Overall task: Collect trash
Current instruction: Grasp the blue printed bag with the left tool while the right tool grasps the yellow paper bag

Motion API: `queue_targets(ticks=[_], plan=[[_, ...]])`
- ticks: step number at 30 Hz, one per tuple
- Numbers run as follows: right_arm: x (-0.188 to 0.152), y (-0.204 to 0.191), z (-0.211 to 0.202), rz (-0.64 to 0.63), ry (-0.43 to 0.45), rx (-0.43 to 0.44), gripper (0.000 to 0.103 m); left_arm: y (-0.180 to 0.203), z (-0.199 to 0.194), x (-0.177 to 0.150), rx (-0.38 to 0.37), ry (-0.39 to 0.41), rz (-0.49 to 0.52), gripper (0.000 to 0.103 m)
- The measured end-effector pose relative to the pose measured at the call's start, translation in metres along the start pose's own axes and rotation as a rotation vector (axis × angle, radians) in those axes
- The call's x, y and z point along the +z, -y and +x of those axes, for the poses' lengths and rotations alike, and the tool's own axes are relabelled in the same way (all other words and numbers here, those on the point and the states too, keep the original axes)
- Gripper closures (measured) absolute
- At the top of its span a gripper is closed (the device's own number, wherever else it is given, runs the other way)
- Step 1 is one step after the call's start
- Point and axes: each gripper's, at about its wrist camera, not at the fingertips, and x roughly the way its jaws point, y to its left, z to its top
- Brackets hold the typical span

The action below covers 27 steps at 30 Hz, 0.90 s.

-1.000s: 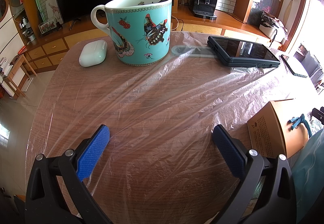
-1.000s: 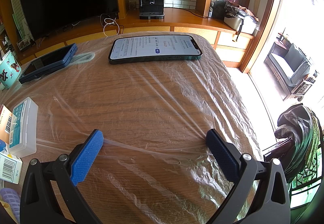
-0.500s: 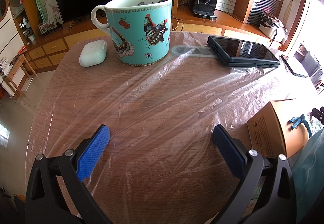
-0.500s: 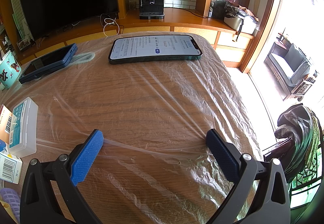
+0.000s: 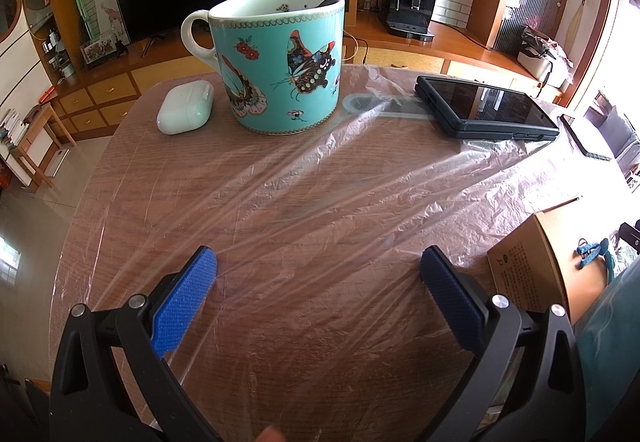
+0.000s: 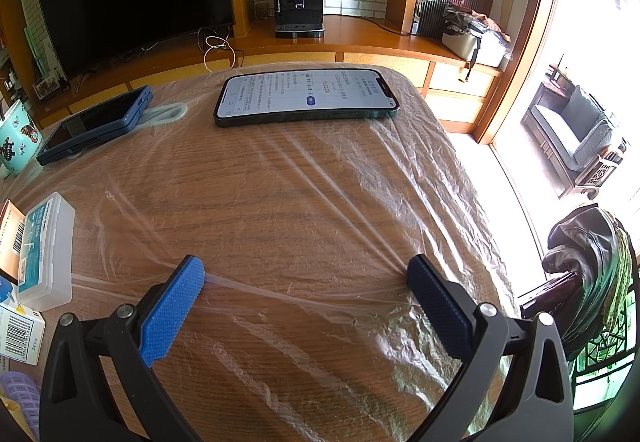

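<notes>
Hovering over the desk point(image 6: 304, 202), the left gripper point(image 5: 318, 270) and right gripper point(image 6: 306, 278) are held with jaws wide, empty — the plastic film point(image 5: 360, 194), spread across the desk, is best pinched at a raised wrinkle.

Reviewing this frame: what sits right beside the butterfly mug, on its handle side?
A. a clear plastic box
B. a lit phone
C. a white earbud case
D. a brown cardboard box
C. In the left wrist view the white earbud case lies on the table next to the handle of the butterfly mug; the dark phone is on the mug's other side, and the brown box is much nearer the camera.
</notes>
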Motion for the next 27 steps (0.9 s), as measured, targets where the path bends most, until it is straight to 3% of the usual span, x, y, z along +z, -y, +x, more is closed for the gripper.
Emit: queue_targets(ticks=[3, 5, 8, 12, 16, 17, 20, 22, 25, 27], plan=[[0.002, 0.002, -0.002, 0.017, 0.004, -0.019, 0.004, 0.0, -0.001, -0.001, 0.004, 0.0, -0.001, 0.001], [-0.001, 0.011, -0.022, 0.056, 0.031, -0.044, 0.004, -0.019, -0.001, 0.01, 0.008, -0.002, -0.061, 0.002], [-0.008, 0.016, -0.058, 0.089, 0.123, 0.021, 0.004, -0.05, -0.032, 0.013, -0.057, 0.075, -0.153, 0.002], [-0.032, -0.003, -0.12, 0.054, 0.221, 0.133, 0.004, -0.062, -0.075, 0.012, -0.091, 0.15, -0.115, 0.002], [-0.062, -0.03, -0.166, 0.043, 0.267, 0.286, 0.004, -0.043, -0.111, 0.001, -0.215, 0.168, -0.04, 0.002], [-0.068, -0.035, -0.172, 0.051, 0.258, 0.357, 0.004, -0.037, -0.116, -0.002, -0.272, 0.157, -0.018, 0.002], [-0.079, -0.052, -0.174, 0.086, 0.204, 0.458, 0.004, -0.019, -0.113, -0.004, -0.394, 0.101, -0.007, 0.002], [-0.089, -0.065, -0.169, 0.078, 0.168, 0.468, 0.004, -0.007, -0.106, -0.003, -0.364, 0.091, 0.0, 0.002], [-0.1, -0.074, -0.163, 0.026, 0.144, 0.44, 0.004, 0.016, -0.109, -0.007, -0.238, 0.165, 0.189, 0.002], [-0.105, -0.075, -0.159, 0.032, 0.119, 0.448, 0.004, 0.022, -0.107, -0.013, -0.227, 0.138, 0.246, 0.001]])
